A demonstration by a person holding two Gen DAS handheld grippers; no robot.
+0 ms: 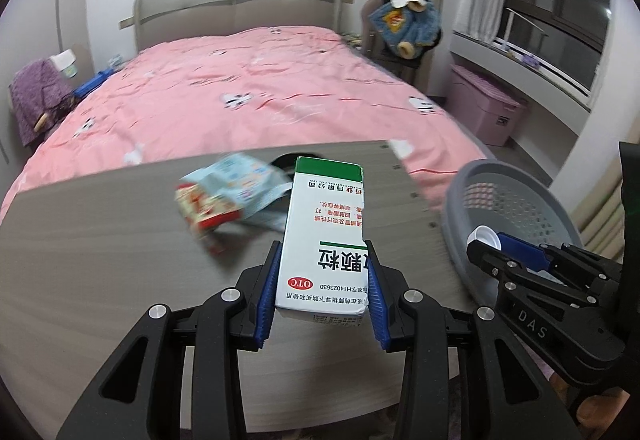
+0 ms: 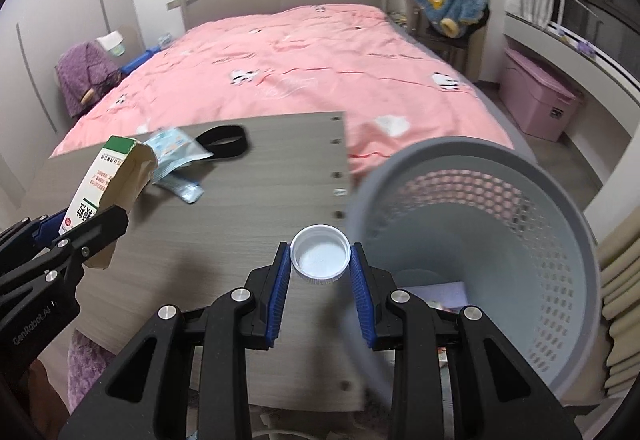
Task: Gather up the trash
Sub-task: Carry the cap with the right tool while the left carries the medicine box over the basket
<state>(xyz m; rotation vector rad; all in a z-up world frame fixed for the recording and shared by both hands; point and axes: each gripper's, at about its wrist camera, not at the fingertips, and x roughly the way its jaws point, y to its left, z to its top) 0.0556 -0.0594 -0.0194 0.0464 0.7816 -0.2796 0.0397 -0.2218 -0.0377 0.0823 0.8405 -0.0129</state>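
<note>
While my left claw (image 1: pixel 322 282) pinches the medicine box (image 1: pixel 326 236) above the table (image 1: pixel 100 240), my right claw (image 2: pixel 320 260) grips a white bottle cap (image 2: pixel 320 254) just beside the grey basket (image 2: pixel 560 240) at the right. Neither is dropped yet; two wrappers (image 1: pixel 224 192) remain farther left on the table, and something flat already lies in the basket.

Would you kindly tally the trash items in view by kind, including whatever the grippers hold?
Medicine box, in the left gripper: 1
Bottle cap, in the right gripper: 1
Wrappers on the table, light blue and red: 2
Total: 4
</note>
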